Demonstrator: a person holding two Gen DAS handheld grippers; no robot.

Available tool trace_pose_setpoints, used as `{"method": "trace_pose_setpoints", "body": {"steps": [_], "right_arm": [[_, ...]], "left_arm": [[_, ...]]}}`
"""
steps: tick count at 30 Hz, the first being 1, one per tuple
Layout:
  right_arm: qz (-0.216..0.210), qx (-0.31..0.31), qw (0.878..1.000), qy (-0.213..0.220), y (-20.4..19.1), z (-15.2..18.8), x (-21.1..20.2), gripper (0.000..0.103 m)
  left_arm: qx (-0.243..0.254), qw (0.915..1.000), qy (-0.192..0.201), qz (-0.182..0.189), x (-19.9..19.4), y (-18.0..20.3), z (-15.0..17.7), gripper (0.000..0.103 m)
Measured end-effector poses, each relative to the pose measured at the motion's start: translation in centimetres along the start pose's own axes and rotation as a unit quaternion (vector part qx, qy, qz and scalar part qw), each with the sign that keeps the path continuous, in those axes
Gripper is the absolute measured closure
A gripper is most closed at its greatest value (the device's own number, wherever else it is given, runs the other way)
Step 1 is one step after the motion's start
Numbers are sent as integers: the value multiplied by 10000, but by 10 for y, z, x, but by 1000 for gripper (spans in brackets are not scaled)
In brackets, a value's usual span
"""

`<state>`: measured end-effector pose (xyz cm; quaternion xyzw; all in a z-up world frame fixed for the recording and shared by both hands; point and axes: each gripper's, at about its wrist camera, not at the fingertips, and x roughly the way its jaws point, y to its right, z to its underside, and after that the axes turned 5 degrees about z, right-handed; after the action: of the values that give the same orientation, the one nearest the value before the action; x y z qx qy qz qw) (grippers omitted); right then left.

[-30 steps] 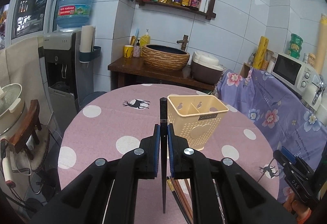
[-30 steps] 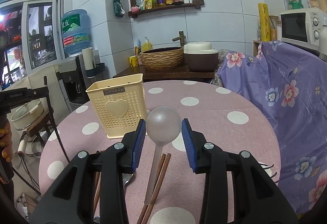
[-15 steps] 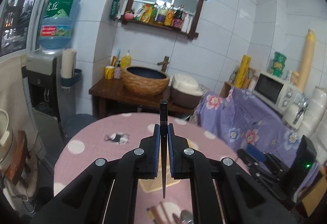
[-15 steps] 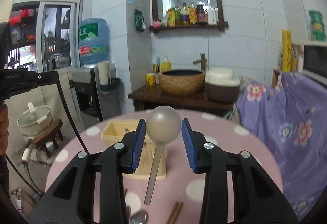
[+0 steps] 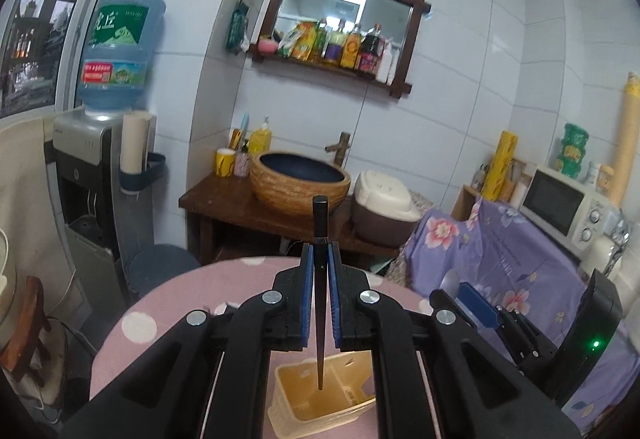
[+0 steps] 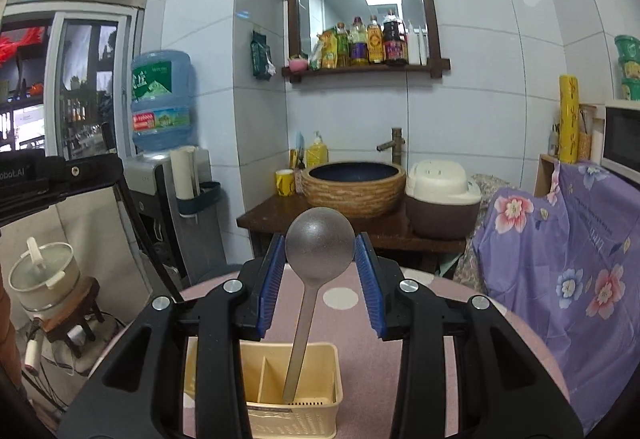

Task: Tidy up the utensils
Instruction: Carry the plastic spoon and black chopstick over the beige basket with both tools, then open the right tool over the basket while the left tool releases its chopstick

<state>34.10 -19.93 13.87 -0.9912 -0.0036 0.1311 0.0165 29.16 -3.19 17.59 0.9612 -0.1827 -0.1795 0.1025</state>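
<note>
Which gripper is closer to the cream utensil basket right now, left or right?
Too close to call. The left gripper holds a chopstick above the basket; the right gripper holds a spoon over it too.

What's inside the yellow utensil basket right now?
The basket shows a divider and bare floor; the spoon handle's tip appears over one compartment. Its near corners are hidden by the hand-held gripper.

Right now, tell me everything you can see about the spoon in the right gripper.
The spoon looks like dull grey metal, with a round bowl and a flat, narrow handle. The right gripper clamps its bowl between the blue pads, bowl up and handle hanging down. The handle tip hangs over the right compartment of the cream utensil basket; whether it touches is unclear.
</note>
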Motion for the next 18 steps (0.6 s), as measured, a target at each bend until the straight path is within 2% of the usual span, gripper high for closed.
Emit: {"method": "trace_pose_setpoints", "body": {"steps": [11, 15, 18], "right_arm": [[155, -102, 9984, -542, -2, 71, 29, 66], [163, -169, 9981, -571, -5, 82, 29, 66], [163, -248, 9980, -553, -7, 83, 28, 66]], "left_arm": [[-56, 9972, -745, -69, 40, -17, 65, 94], [47, 9974, -681, -216, 41, -18, 72, 94], [29, 9973, -721, -130, 40, -17, 70, 94]]}}
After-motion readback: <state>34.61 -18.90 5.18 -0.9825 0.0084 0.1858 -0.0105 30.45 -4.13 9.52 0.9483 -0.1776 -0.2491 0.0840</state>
